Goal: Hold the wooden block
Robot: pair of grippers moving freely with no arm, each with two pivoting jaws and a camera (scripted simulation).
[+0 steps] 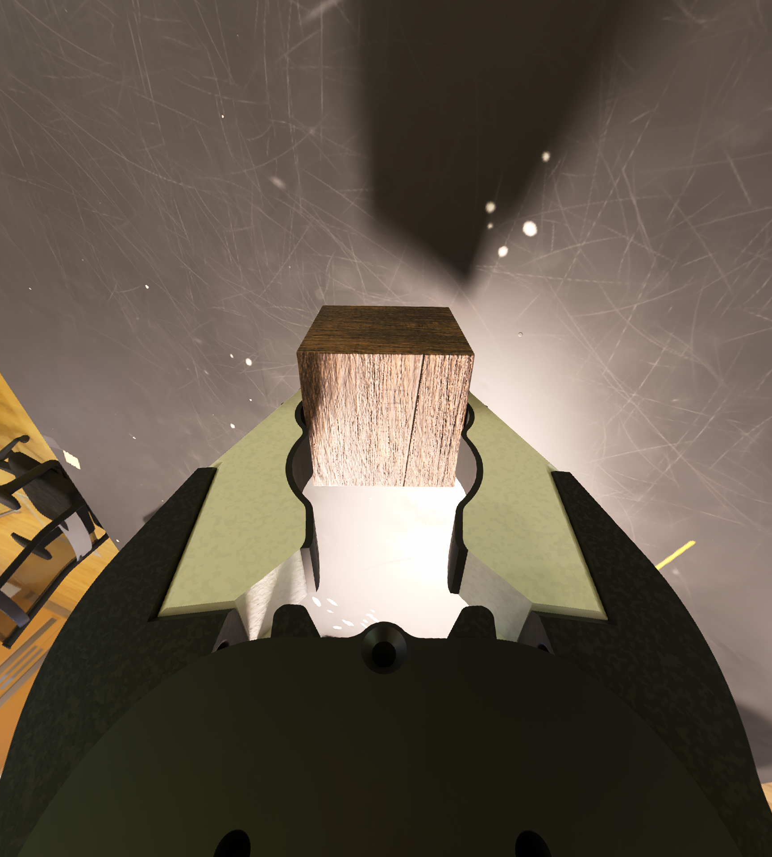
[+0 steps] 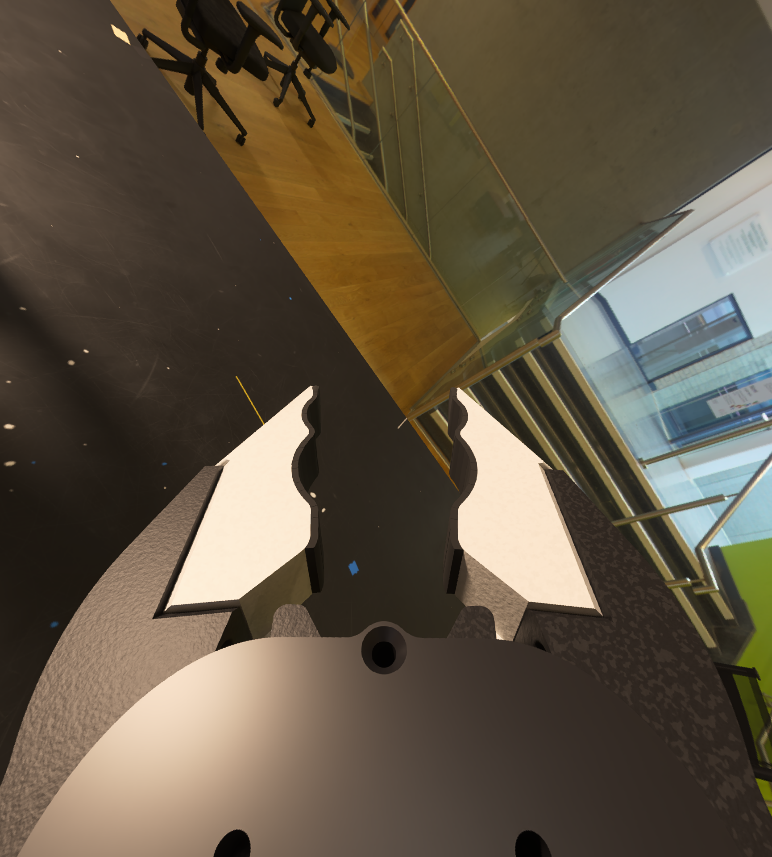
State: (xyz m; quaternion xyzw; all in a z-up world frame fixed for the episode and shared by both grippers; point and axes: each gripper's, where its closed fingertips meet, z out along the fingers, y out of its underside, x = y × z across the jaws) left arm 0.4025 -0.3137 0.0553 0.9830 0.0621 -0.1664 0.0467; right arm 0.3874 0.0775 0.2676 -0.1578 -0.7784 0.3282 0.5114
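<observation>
Between our left hand-held gripper tips we are pinching the block (shallow hold, could slip); right hand-held gripper is gaping empty.

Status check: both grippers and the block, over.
Left gripper shut on wooden block, block between its fingertips. Right gripper open, empty, over dark table. Nothing obstructing.

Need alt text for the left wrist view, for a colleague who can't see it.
The left gripper grips a wooden block between its two green fingers, tips pressed on both sides. Beyond lies a scratched grey table; office chairs stand on a wooden floor at far left.
</observation>
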